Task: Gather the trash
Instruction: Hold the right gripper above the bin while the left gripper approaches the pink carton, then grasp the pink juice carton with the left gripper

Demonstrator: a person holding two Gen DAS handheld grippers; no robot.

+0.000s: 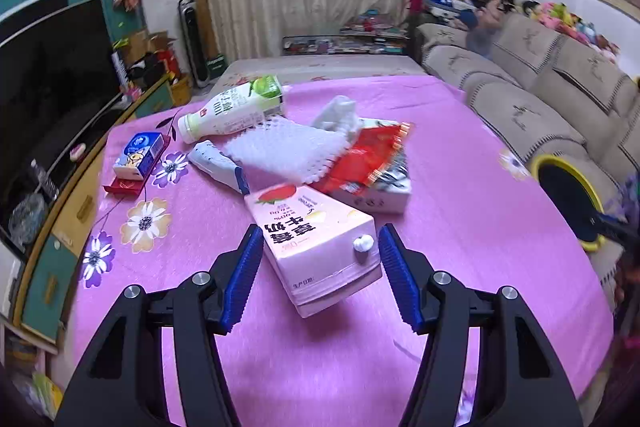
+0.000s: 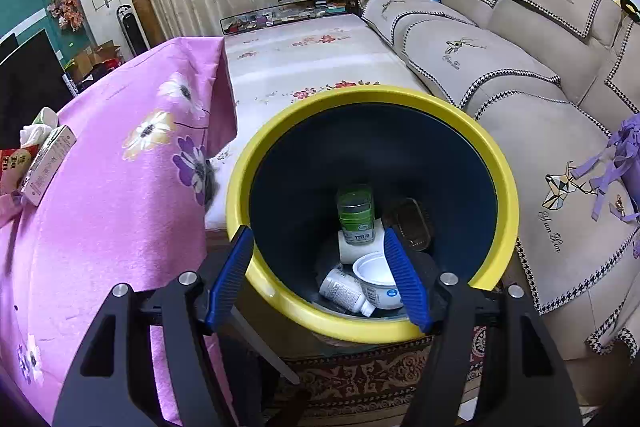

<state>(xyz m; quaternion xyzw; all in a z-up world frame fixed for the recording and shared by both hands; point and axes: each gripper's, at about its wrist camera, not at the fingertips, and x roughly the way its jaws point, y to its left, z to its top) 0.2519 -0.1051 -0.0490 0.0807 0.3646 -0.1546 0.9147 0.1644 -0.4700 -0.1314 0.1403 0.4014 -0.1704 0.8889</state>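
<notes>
Near tablecloth (image 1: pixel 320 367) lies bare; farther off, the milk carton (image 1: pixel 316 243) and heaped wrappers (image 1: pixel 360 155) block passage; bin (image 2: pixel 492 155) mouth unobstructed.

the red snack wrapper (image 1: pixel 370 151) is motion-blurred; its print is unreadable. the boxed item (image 1: pixel 376 193) beneath it shows only one end. the bin (image 1: pixel 560 163) at 3 o'clock is cut by a dark object. in the right wrist view, the bin (image 2: pixel 496 155) rim is covered at 6 o'clock by the fingers (image 2: pixel 404 279). the dark tray (image 2: pixel 410 223) inside is indistinct.
</notes>
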